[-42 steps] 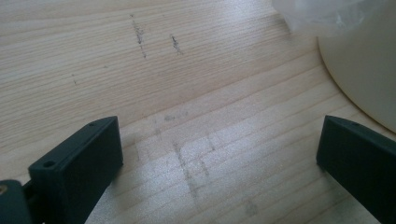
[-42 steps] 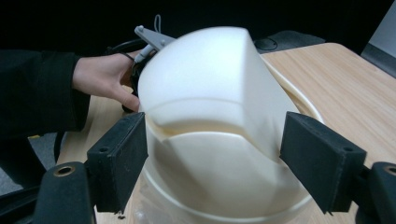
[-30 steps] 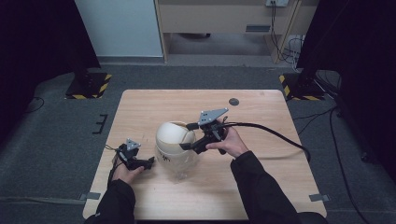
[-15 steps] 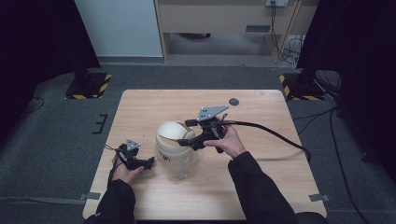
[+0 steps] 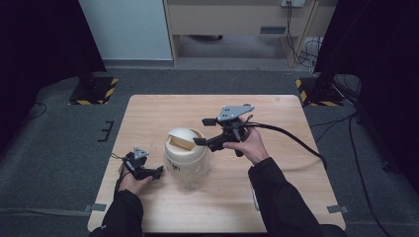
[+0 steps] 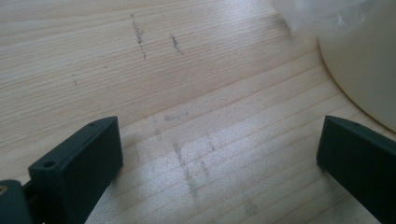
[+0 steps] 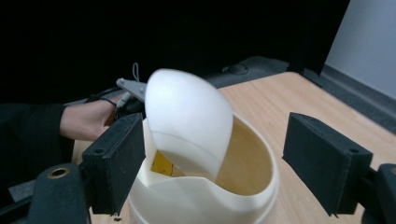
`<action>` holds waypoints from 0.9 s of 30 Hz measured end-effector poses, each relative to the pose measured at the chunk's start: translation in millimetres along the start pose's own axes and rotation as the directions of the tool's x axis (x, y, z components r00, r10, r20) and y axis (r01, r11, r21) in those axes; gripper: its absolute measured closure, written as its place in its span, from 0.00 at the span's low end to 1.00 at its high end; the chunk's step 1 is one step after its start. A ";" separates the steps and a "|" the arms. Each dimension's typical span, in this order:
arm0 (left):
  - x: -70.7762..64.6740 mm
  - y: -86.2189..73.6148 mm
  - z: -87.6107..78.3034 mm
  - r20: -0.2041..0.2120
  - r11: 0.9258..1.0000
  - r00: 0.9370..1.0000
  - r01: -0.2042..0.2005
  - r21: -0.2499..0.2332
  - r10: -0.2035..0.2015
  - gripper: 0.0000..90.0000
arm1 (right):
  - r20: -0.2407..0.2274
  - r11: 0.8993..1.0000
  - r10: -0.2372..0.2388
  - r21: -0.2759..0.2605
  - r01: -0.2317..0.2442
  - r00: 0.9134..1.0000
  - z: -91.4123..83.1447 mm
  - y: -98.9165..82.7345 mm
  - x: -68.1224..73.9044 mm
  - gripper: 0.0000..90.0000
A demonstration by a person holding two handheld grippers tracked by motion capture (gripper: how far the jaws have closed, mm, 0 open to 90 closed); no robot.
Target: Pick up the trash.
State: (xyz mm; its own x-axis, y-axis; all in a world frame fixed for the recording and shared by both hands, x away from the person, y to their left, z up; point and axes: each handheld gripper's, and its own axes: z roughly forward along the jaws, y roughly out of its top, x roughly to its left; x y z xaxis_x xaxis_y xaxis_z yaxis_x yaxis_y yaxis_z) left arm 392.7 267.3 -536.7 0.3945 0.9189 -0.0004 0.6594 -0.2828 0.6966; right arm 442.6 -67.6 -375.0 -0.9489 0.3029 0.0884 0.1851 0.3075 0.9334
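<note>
Bin [image 5: 185,158] — one; hand-held grippers — two.

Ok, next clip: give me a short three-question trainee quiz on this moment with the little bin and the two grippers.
1. True or false: the swing lid of the cream bin is tilted, leaving an opening.
2. Which gripper is raised beside the bin's top? A) left gripper B) right gripper
3. Fill in: the clear bag shows at the bin's ____.

Key
1. True: in the right gripper view the flap slants and the inside shows.
2. B: its jaws stand wide apart with nothing pressed between them; the left gripper lies low on the table, jaws open.
3. Base.
</note>
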 end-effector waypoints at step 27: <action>-0.1 0.0 -0.1 0.000 1.000 1.000 0.001 0.001 -0.001 0.00 | 0.354 0.972 0.147 0.123 -0.202 0.924 -144.6 -133.1 -7.9 0.41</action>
State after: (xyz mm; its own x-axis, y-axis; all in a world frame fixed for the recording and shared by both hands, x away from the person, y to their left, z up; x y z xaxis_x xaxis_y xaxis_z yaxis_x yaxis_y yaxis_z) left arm 392.7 267.3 -536.6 0.3938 0.9192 -0.0004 0.6600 -0.2824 0.6962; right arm 388.5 -241.3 -449.7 -0.7587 0.6444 0.0956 0.4027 0.3486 0.8464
